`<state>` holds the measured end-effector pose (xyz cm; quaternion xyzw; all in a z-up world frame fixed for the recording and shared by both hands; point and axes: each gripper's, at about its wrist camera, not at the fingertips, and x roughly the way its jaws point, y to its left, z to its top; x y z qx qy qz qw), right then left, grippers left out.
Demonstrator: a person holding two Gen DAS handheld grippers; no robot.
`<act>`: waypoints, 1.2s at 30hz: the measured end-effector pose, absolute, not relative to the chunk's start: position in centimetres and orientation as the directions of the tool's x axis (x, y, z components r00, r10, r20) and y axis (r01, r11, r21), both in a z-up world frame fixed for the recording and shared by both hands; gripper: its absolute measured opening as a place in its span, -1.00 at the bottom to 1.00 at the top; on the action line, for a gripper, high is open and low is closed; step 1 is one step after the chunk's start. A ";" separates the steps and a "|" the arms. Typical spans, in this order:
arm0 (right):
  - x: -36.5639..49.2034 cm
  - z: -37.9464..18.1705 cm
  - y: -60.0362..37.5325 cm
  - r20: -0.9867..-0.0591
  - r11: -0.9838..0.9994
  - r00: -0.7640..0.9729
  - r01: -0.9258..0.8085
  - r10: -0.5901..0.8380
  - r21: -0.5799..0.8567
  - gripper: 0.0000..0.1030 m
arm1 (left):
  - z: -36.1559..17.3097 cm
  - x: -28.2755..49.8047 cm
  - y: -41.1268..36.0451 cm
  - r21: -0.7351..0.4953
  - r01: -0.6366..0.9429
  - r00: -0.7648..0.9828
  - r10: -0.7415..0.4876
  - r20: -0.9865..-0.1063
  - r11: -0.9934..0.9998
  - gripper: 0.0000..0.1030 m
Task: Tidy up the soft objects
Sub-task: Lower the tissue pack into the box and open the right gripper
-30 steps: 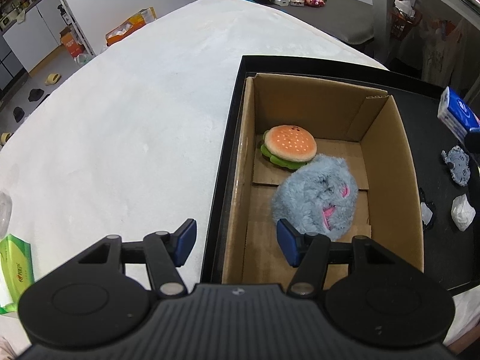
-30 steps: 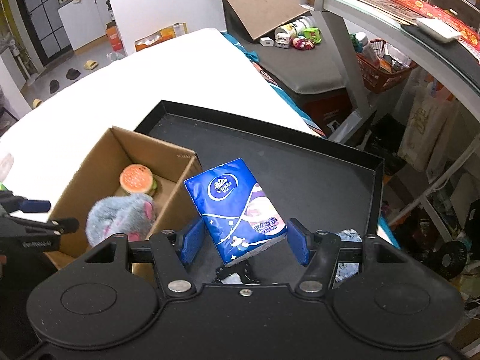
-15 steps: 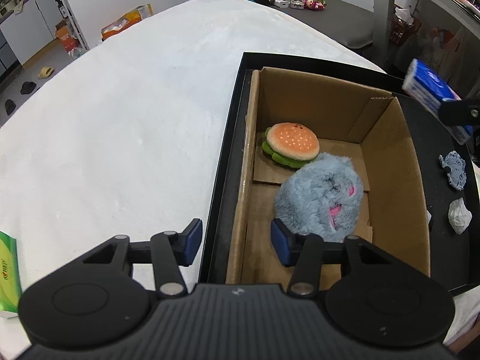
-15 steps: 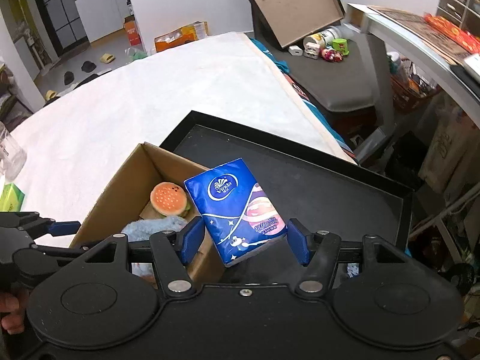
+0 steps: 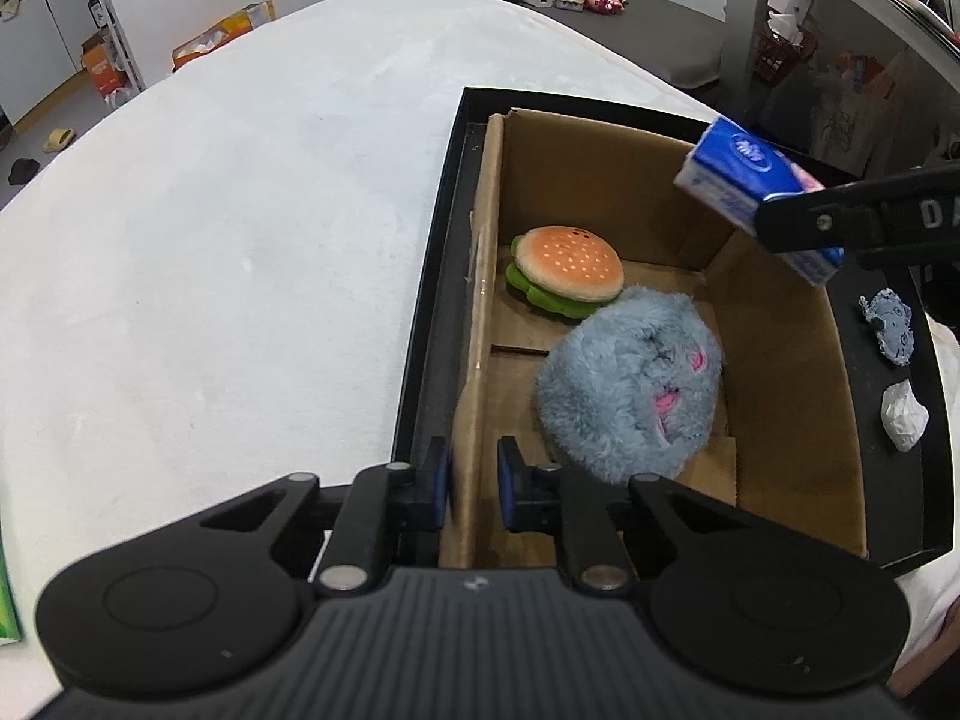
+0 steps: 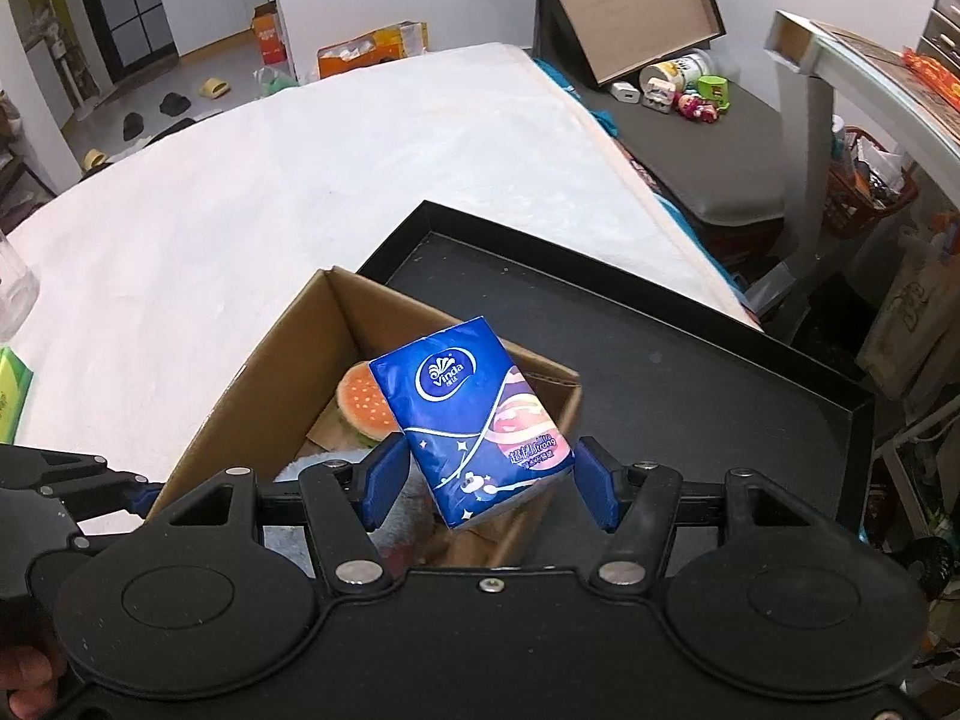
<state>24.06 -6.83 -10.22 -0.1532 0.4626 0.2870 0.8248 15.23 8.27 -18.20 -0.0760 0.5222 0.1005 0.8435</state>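
- The tissue pack (image 6: 474,420), blue with a pink patch, is in the air above the far right corner of the cardboard box (image 5: 786,396), tilted with one corner down.
- My right tongs (image 6: 486,471) pinch that pack by its two sides; from the left camera I see the pack (image 5: 744,180) sticking out past the black finger, over the box's right wall.
- Inside the box a burger plush (image 5: 567,267) lies near the far left, and a fluffy blue plush (image 5: 630,384) with pink spots lies just in front of it, touching it.
- My left tongs (image 5: 474,483) are pressed together on the near end of the box's left wall, one blue pad outside the cardboard and one inside.
- The box stands in the left part of a shallow black tray (image 6: 660,384), its left wall close along the tray's left rim.
- On the bare tray floor to the right of the box I see a small blue-grey soft piece (image 5: 894,324) and, nearer me, a crumpled white wad (image 5: 903,414), apart from each other.
- The tray rests on a tabletop (image 5: 228,252) with a white covering; a green packet (image 6: 12,390) lies at its left edge.
- Part of a hand (image 6: 30,684) shows at the lower left of the right camera.
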 end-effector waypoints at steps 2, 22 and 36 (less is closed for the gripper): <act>23.9 -10.4 -6.2 -0.854 0.780 0.405 -0.626 0.326 0.001 0.15 | -18.3 15.1 8.4 -0.022 -0.252 0.440 0.094 -0.893 0.967 -0.79; 23.1 -12.8 -2.0 -0.877 0.672 0.436 -0.713 0.200 -0.201 0.24 | -18.6 14.4 8.9 -0.040 -0.257 0.459 0.086 -0.884 0.966 -0.81; 22.9 -10.9 -4.0 -0.872 0.714 0.417 -0.689 0.256 -0.120 0.34 | -18.6 14.6 8.6 -0.027 -0.255 0.455 0.095 -0.885 0.966 -0.81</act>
